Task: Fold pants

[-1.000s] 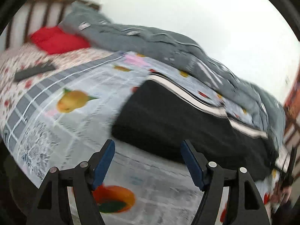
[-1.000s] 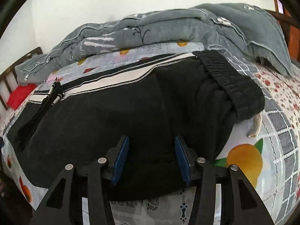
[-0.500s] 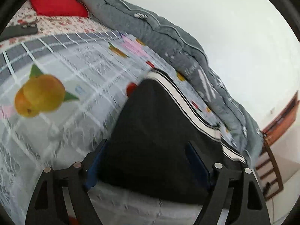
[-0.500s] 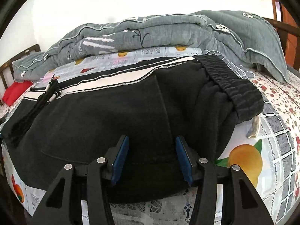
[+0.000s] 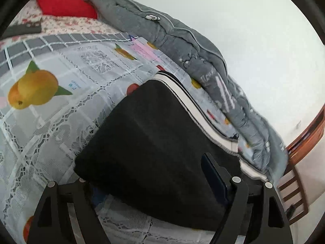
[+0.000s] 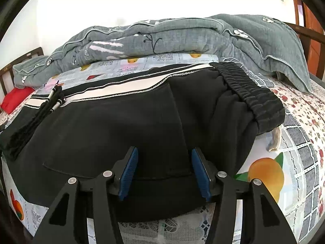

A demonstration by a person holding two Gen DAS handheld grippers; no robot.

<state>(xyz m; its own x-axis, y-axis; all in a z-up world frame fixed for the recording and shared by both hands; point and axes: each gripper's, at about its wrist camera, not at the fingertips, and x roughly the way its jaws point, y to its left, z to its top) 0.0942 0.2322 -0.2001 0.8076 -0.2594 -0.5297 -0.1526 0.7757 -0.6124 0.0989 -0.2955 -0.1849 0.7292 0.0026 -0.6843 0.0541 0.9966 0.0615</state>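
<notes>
Since the earlier frames, the left gripper (image 5: 154, 177) has been brought down and forward until the hem end of the black fleece pants with a white side stripe (image 5: 154, 142) lies between its fingers; one second ago that end was well ahead of the fingertips. The right gripper (image 6: 164, 172) has barely shifted.

The left jaws are spread wide, with one blue pad resting on top of the cloth and the other finger lost under the near corner; no pinch is made yet. The right jaws are also parted, straddling the near edge of the pants (image 6: 142, 126) beside a pocket seam, with the pads not pressed together.

The pants are laid lengthwise on the fruit-printed lace-patterned bedsheet (image 5: 50, 122), apparently already doubled leg over leg, with the elastic waistband (image 6: 249, 93) at one end and a drawstring (image 6: 46, 105) lying across the other. By that reading, the lengthwise fold is done and the crosswise fold, hem toward waistband, is still to be made; both ends must first be gripped.

On the rumpled grey quilt (image 5: 182, 46) pale script lettering is seen, too blurred to be read. No brand label can be made out on the pants.
</notes>
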